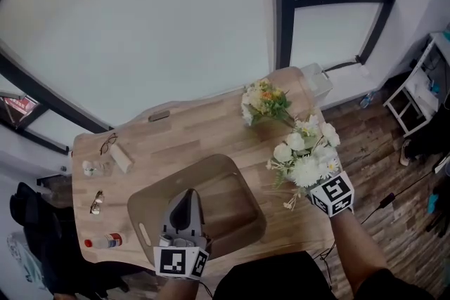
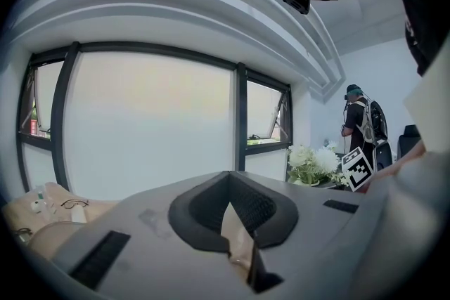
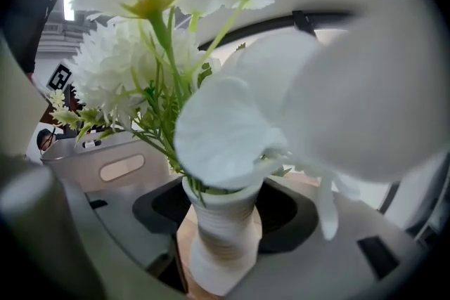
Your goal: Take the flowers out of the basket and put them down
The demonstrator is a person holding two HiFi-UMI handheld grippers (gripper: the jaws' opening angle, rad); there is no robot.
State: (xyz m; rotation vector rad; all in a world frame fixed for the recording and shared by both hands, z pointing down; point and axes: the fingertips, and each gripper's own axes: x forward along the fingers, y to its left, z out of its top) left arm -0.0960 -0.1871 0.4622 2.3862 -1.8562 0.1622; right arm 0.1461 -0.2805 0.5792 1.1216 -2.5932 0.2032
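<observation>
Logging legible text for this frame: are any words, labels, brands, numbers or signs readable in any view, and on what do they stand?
No words or numbers can be read in any view.
Left marker cube: black-and-white square code, no letters.
Right marker cube: the same kind of code, no letters.
Small red-capped bottle on the table: has a label, too small to read.

Bright, washed-out daylight from windows [image 1: 140, 31] at 12 o'clock; fisheye-bent edges; near flowers [image 3: 351, 81] blurred at 3 o'clock.
</observation>
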